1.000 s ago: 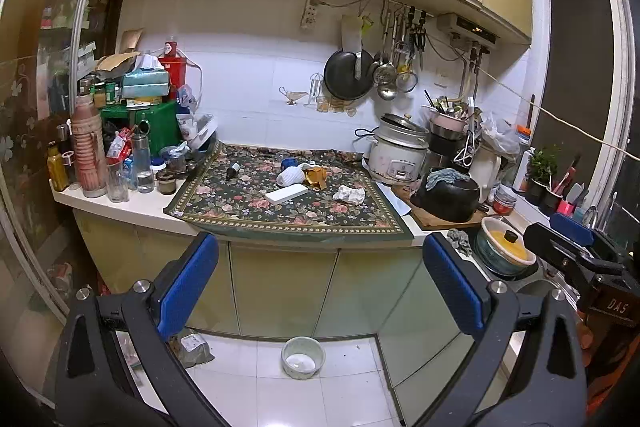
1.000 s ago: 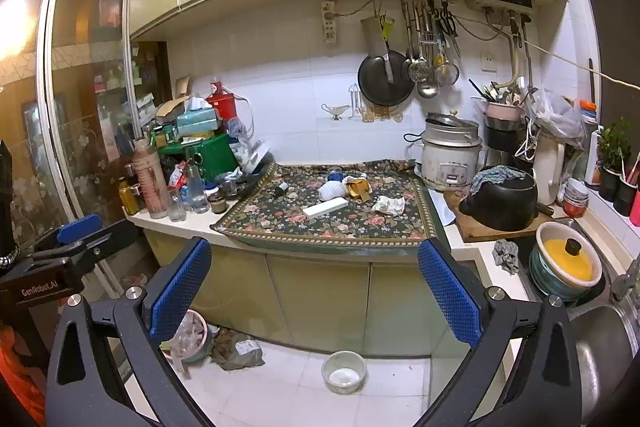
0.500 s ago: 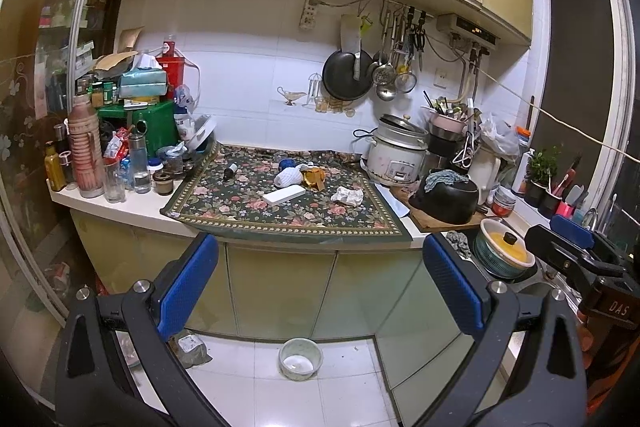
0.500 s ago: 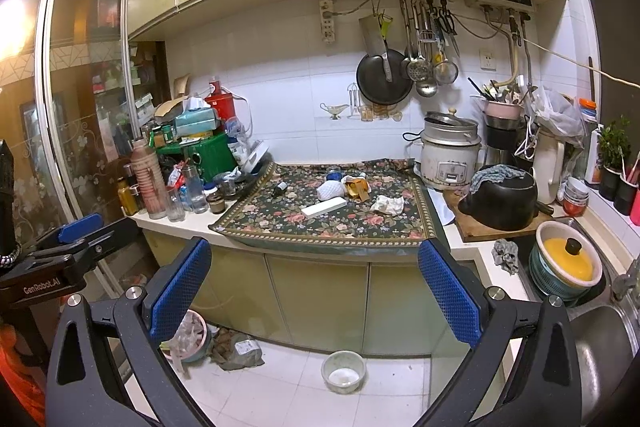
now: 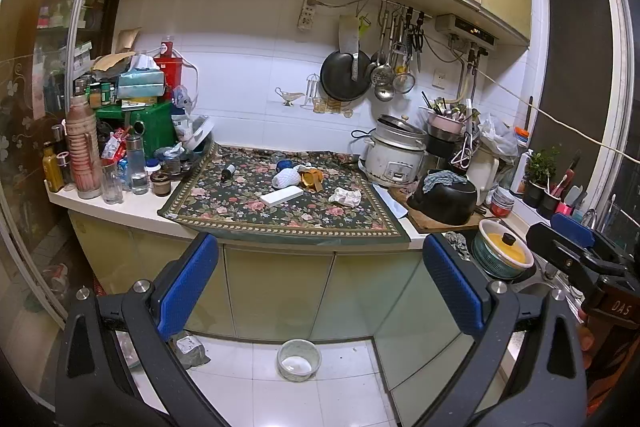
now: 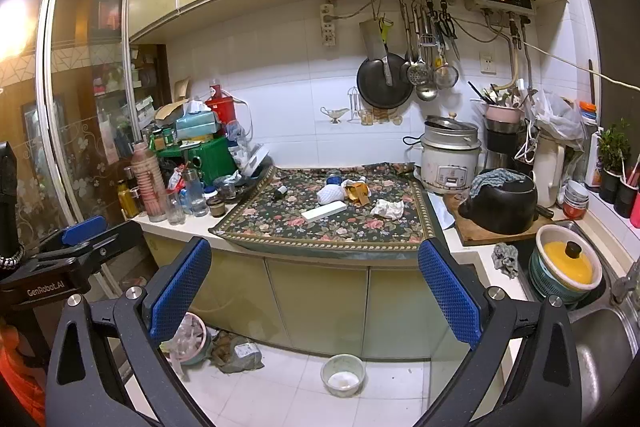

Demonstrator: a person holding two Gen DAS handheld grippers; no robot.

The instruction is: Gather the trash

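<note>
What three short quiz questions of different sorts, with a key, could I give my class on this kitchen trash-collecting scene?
1. True or false: the left gripper is shut on the crumpled paper.
2. Multiple choice: the white flat box lies on A) the floor, B) the floral cloth, C) the cutting board.
3. Fill in: the bowl on the floor stands in front of the ____.

Key: 1 false, both it and the right gripper are open and far from the counter; 2 B; 3 cabinets.

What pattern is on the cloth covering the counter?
The cloth is dark green with pink flowers and a pale dotted border; it shows best in the right wrist view.
</note>
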